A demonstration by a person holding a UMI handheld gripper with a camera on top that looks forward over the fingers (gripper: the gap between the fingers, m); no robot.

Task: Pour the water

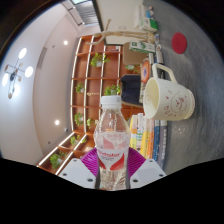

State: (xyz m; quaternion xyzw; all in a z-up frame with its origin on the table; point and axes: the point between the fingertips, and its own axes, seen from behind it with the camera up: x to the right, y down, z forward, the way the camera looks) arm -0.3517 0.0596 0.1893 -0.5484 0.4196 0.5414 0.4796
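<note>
Water bottle [111,135] sits clamped between the 2 fingers of the tool [112,168], its clear body pressed on both sides by the pink pads [98,160]. It has a white cap and a label with a pink band low on its body, and it points straight ahead of the tool. The whole scene is tilted sideways around it. Just to the right of the bottle's neck and a little higher, a cream mug [167,98] with small printed marks hangs with its handle toward the top and its opening facing the bottle, close to the cap but not touching it. Beyond them a wooden shelf unit [90,90] holds several green potted plants [97,61]. Round ceiling lights [22,54] glow on the white surface at the left.
</note>
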